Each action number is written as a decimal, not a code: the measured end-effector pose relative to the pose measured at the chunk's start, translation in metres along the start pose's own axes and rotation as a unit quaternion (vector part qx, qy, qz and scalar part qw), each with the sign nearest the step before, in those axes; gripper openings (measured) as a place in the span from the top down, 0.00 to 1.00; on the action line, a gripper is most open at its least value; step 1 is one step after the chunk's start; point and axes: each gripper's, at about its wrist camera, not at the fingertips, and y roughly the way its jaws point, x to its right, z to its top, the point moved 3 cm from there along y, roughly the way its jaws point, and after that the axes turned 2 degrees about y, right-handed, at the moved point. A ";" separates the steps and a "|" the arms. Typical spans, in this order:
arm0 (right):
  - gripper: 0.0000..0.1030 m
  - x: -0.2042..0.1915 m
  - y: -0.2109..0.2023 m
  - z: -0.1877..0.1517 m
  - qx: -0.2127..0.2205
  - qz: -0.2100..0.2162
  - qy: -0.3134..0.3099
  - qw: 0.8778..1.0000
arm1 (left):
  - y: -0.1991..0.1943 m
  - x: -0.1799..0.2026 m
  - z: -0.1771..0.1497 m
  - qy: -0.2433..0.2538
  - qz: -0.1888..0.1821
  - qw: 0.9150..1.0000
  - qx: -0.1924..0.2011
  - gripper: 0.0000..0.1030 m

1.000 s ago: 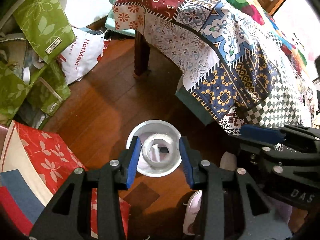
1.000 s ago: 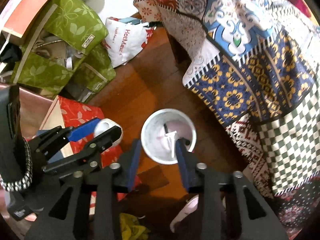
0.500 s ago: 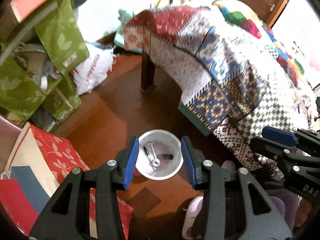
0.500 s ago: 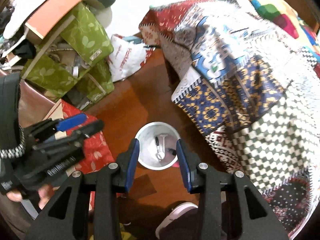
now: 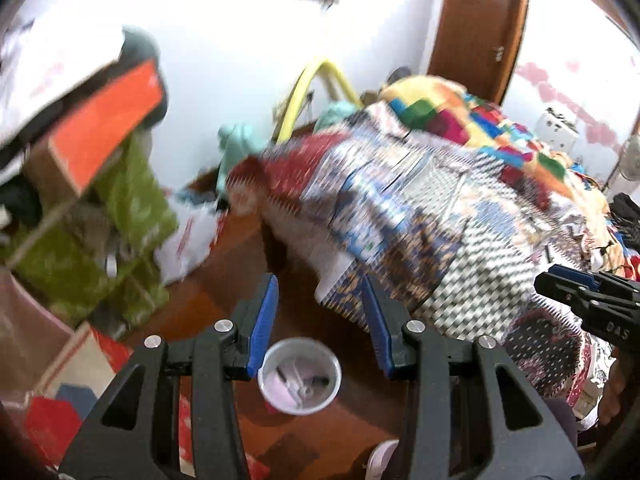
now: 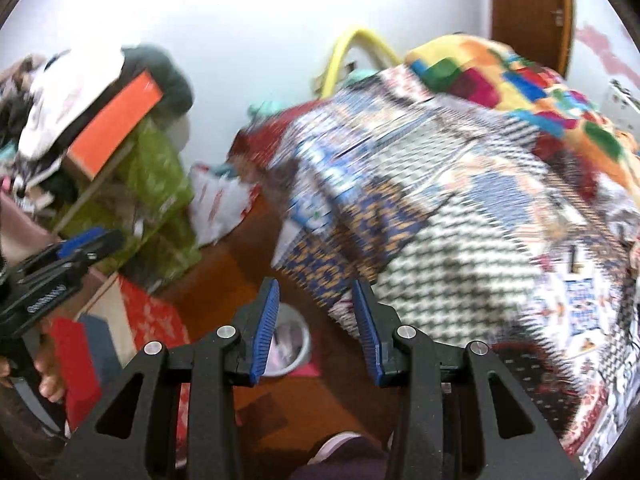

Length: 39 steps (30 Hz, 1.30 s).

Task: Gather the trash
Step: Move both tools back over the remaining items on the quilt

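I noted both claws had risen since the earlier frames. The white bin (image 5: 300, 376) stood on the wooden floor (image 5: 208, 304) beside the bed's patchwork quilt (image 5: 420, 216), smaller in view than before and holding small scraps. My left claw (image 5: 320, 320) was released, nothing between its blue pads. My right claw (image 6: 316, 328) was likewise released and empty. The wall and door, unseen a second earlier, had come into view; both pictures were blurred.
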 end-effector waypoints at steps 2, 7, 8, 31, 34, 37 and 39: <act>0.66 0.019 -0.014 0.004 0.016 -0.012 0.013 1.000 | -0.007 0.016 0.010 0.014 -0.005 1.000 0.014 0.58; 0.66 0.064 -0.049 0.009 0.050 -0.041 0.036 0.997 | -0.007 0.073 0.036 0.045 -0.037 0.998 0.035 0.58; 0.66 0.072 -0.056 0.010 0.056 -0.048 0.038 0.997 | -0.006 0.080 0.039 0.048 -0.042 0.997 0.036 0.58; 0.66 0.271 -0.054 -0.014 0.039 -0.162 0.124 0.978 | 0.147 0.312 0.059 0.138 -0.171 0.974 -0.054 0.58; 0.66 0.286 -0.038 -0.015 0.024 -0.160 0.133 0.978 | 0.174 0.335 0.054 0.150 -0.182 0.969 -0.071 0.58; 0.66 0.297 -0.020 -0.014 0.012 -0.159 0.132 0.978 | 0.200 0.354 0.044 0.166 -0.192 0.963 -0.090 0.58; 0.66 0.303 -0.007 -0.013 0.008 -0.153 0.133 0.979 | 0.215 0.363 0.038 0.177 -0.196 0.959 -0.101 0.58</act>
